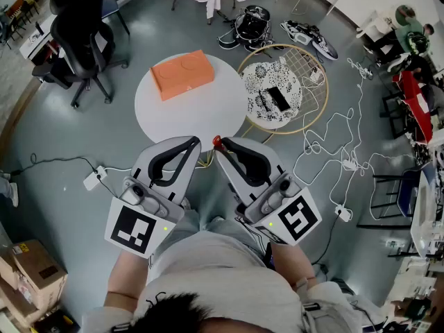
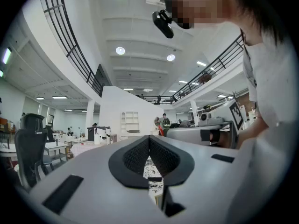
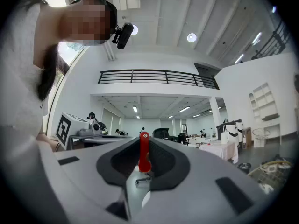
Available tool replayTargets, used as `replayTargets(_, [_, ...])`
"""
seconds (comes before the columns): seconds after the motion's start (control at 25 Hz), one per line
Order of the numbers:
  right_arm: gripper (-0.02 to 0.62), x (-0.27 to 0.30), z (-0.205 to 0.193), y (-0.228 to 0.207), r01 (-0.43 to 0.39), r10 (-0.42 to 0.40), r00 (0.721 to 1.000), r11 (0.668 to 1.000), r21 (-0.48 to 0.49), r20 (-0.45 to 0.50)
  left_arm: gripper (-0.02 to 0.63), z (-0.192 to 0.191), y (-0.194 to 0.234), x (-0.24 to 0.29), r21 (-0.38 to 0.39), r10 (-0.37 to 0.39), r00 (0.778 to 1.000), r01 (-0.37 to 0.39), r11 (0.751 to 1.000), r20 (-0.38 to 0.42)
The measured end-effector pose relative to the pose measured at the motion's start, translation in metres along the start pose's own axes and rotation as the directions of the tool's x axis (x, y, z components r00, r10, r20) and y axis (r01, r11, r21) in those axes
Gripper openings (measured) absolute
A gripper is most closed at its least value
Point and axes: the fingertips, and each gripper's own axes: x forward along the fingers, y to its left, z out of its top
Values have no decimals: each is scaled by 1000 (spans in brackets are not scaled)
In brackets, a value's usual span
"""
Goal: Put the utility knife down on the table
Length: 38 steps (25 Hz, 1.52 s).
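My right gripper (image 1: 220, 146) is shut on a red utility knife (image 1: 216, 142), whose end pokes out past the jaw tips just off the near edge of the round white table (image 1: 166, 113). The knife (image 3: 143, 152) stands upright between the dark pads in the right gripper view (image 3: 143, 146). Beside it, my left gripper (image 1: 195, 143) is shut with nothing between its jaws; in its own view (image 2: 149, 140) the pads meet. Both grippers are held close to the person's body and point level across the room.
An orange box (image 1: 182, 73) lies on the far side of the table. A wire basket stand (image 1: 281, 87) holding a patterned cloth and a black device is to the right. A black office chair (image 1: 80, 30) stands at the left; cables (image 1: 340, 151) run over the floor.
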Motion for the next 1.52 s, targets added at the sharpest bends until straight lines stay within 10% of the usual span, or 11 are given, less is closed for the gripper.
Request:
replayTargets(0.68, [61,-17,2,12,-2,2,1000,1000,3,7,10,0,-18,-8,-5,14,1000,-14,1000,15])
replayTargets(1.52, [60,60,-13,-13,152,-152,988,988,-15,-11,11,-8,68,6,12,-108,994,108,994,33])
